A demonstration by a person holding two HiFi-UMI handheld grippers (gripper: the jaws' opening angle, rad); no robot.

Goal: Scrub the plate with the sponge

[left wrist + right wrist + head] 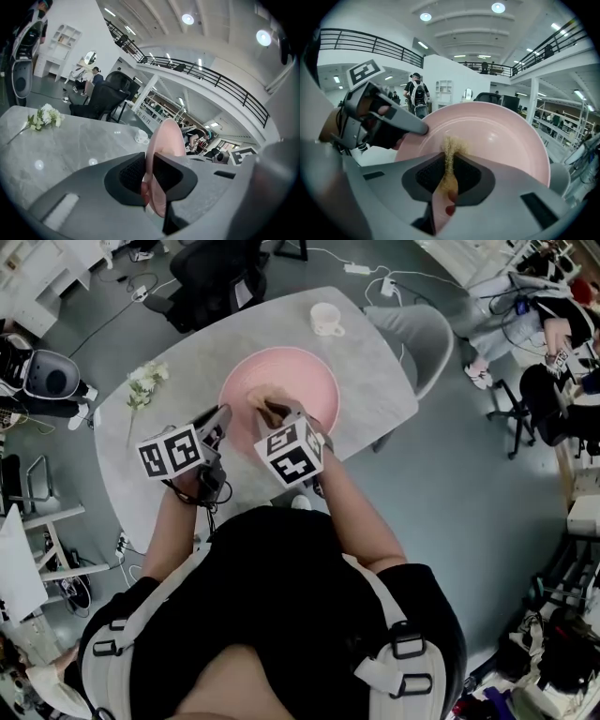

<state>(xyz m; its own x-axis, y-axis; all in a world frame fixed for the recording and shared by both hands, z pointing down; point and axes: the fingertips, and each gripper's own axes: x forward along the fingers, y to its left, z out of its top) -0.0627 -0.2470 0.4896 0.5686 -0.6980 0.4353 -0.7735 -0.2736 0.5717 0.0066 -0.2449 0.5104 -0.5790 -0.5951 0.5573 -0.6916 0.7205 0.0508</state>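
Note:
A pink plate [291, 381] is held tilted over the grey table [178, 362]. My left gripper [223, 415] is shut on the plate's left rim; in the left gripper view the plate [168, 138] runs edge-on between the jaws of the left gripper [149, 180]. My right gripper [266, 410] is shut on a tan fibrous sponge [257, 399]. In the right gripper view the sponge [451, 159] pokes out of the right gripper [450, 176] and rests against the face of the plate [501, 136]. The left gripper's fingers [396, 119] clamp the rim there.
A white cup [325, 320] stands on the table's far side and a sprig of white flowers [143, 383] lies at its left. A grey chair [424, 334] sits at the right edge, a black office chair [216, 277] behind the table.

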